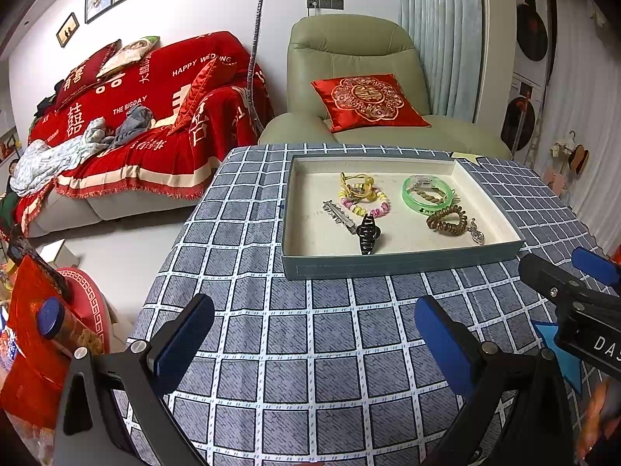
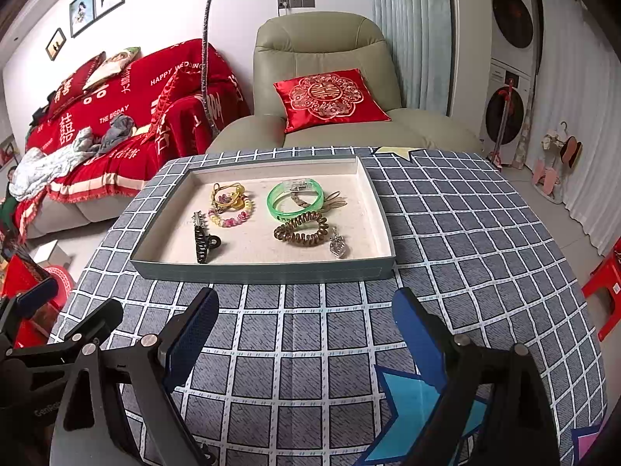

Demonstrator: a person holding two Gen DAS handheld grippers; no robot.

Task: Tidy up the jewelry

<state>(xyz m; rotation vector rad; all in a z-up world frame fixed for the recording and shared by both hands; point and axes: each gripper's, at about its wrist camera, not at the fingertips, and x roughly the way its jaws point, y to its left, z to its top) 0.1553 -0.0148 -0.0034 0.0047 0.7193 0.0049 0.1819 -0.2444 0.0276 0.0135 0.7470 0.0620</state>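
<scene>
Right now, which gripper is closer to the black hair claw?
Left, though only slightly. The left gripper hovers almost straight in front of the black claw; the right gripper hovers off to the claw's right. Neither touches it.

Grey tray w/ cream lining sits flat on the checked cloth. Inside, left: black claw clip, silver barrette, pink-yellow bead bracelet under a yellow hair tie. Right: green bangle, brown coil tie, silver pendant just beside it.

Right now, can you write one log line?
left gripper: open, empty | right gripper: open, empty | tray: jewelry inside | green bangle: untouched
</scene>
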